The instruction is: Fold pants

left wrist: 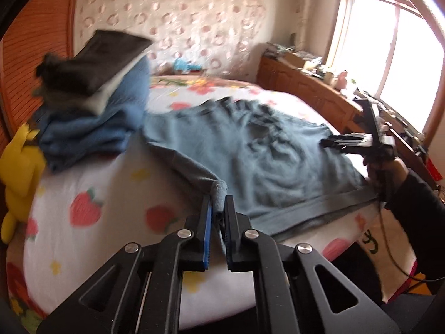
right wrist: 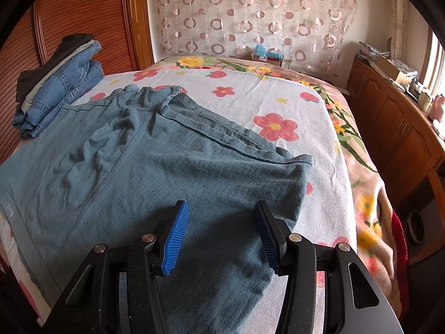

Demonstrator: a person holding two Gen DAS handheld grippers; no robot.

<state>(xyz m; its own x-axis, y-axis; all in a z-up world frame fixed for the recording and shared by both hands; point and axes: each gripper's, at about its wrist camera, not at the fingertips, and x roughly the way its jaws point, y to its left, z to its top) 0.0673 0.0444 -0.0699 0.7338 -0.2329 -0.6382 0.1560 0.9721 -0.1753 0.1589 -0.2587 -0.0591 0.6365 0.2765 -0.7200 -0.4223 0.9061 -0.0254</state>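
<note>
Left gripper (left wrist: pixel 218 211) pinched tight on a corner of the pants (right wrist: pixel 155 167), a nub of blue-grey fabric bunched between the pads; that corner is lifted off the bed (right wrist: pixel 300 128), edge of the cloth running taut back from it.

Right gripper (right wrist: pixel 219 233) about half open, blue ribbed pads (right wrist: pixel 175 242) clear of the fabric on both sides, holding nothing. It hangs over the pants near the bed's near edge. In the left wrist view it shows at the right side of the bed, a hand (left wrist: pixel 389 167) in a dark sleeve (left wrist: pixel 420 203) behind it.

Pants: blue-grey, spread across the middle of the bed, wrinkled, one side seam facing up, one end reaching the near edge.

Stack of folded clothes (right wrist: pixel 55 83) at the bed's far left corner: jeans underneath, dark items on top. Yellow plush toy (left wrist: pixel 19 172) beside the stack at the left edge.

Bed cover is white with flower and strawberry print. No readable brand or label; a small pale mark near the pants' left hem is too small to read. Left wrist view is motion-blurred.
</note>
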